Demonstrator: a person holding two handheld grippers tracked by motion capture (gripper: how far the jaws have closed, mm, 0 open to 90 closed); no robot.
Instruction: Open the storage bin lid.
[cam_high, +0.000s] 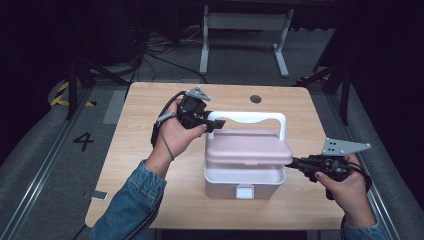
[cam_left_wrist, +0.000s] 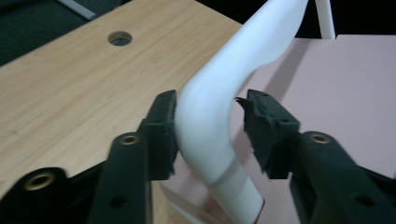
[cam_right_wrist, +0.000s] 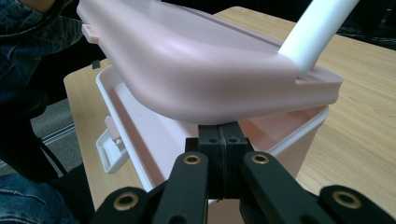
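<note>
Since the box (cam_high: 245, 172) is thin moulded plastic with nothing visible inside it, we judge it light, stiff and rather slick — easy to tip or slide if we push it sideways. It sits on the bench (cam_high: 150, 125) with its pink lid (cam_high: 248, 150) raised off the front rim and the white latch (cam_high: 244, 191) hanging loose at the front. The handle (cam_high: 250, 119) stands up behind the lid.

Our left gripper (cam_high: 214, 123) is at the handle's left corner; in the left gripper view its jaws stand apart around the bend (cam_left_wrist: 205, 121), one pad touching or nearly touching the plastic, the other clear of it. That curve is smooth and rounded, so we expect a squeeze there to slip toward the straight bar — the better hold.

Our right gripper (cam_high: 295, 161) is at the box's right side, jaws pressed together with nothing between them, tips (cam_right_wrist: 222, 140) just under the lid's edge. We take that lip as the place to lift from — the lid looks rigid enough to swing as one piece. The hinge and latch are probably the weakest parts, so we would favour gentle force.
</note>
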